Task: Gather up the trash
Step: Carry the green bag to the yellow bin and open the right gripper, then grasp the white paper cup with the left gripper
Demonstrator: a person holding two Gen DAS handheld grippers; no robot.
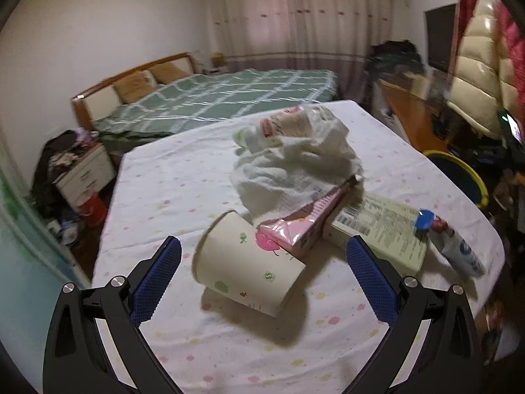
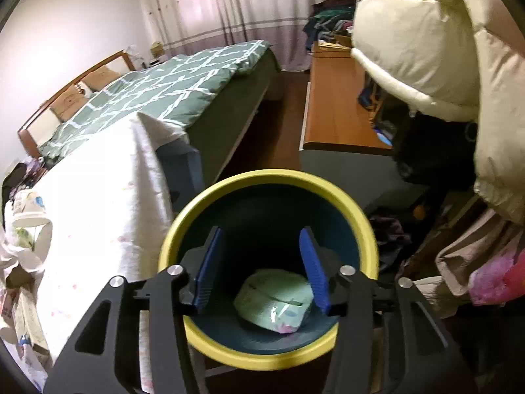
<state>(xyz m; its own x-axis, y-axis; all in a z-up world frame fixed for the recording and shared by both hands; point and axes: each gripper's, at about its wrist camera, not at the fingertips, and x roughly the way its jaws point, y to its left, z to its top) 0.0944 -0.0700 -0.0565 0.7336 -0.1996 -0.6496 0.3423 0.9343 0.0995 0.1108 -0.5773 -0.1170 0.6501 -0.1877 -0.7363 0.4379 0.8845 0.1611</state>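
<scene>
print on flat box (image 1: 380, 229) too blurred to read, box's far end hidden under crumpled bag (image 1: 295, 167), bin (image 1: 472, 180) mostly cut off behind table edge, green packet (image 2: 275, 298) partly behind right finger

Table (image 1: 157, 197) covered with a white cloth dotted in pastel spots carries the trash: paper cup (image 1: 246, 266) lying on its side, pink carton (image 1: 302, 226) touching it, crumpled white plastic bag (image 1: 295, 161) over the carton's far end. Flat cream box (image 1: 380, 233) with barcode label lies just right of the carton, small bottle with blue cap (image 1: 452, 246) on its side at the box's right edge.
</scene>
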